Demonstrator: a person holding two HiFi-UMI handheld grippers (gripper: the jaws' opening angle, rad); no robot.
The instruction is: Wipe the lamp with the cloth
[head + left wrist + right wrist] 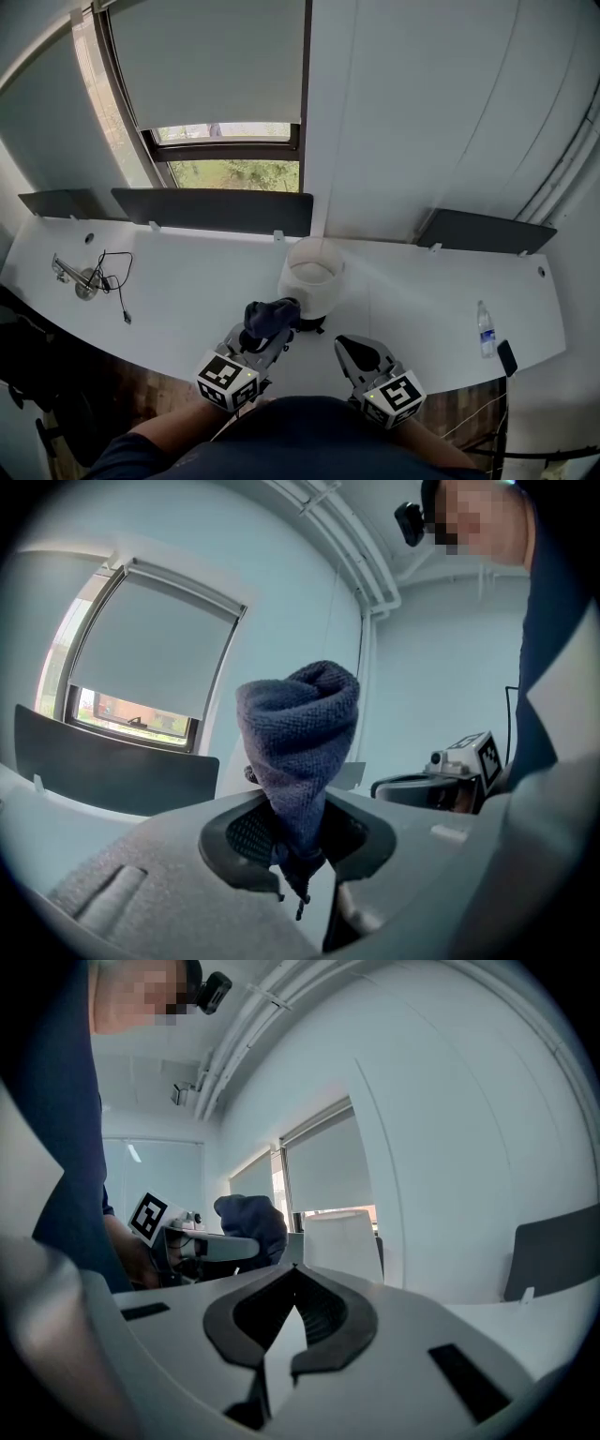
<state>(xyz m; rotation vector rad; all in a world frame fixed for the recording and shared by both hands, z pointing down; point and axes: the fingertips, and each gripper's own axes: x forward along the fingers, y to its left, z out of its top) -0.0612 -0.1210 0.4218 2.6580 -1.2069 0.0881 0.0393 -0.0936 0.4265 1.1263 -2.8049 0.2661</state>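
Note:
A lamp with a white shade [312, 275] stands on the white table [187, 291], near its front edge. Right beside the shade's lower left is a bunched dark blue cloth [270, 316], and my left gripper [278, 330] is shut on it. In the left gripper view the cloth [298, 733] rises out of the jaws and hides the lamp. My right gripper [346, 344] is shut with nothing in it, to the lower right of the lamp. The right gripper [295, 1267] faces the shade [342, 1241], with the cloth [251, 1222] to the shade's left.
A small water bottle [486, 330] and a dark phone [507, 357] lie at the table's right end. A metal fitting with a black cable [86, 279] lies at the left. Dark panels [214, 208] line the table's back under the window.

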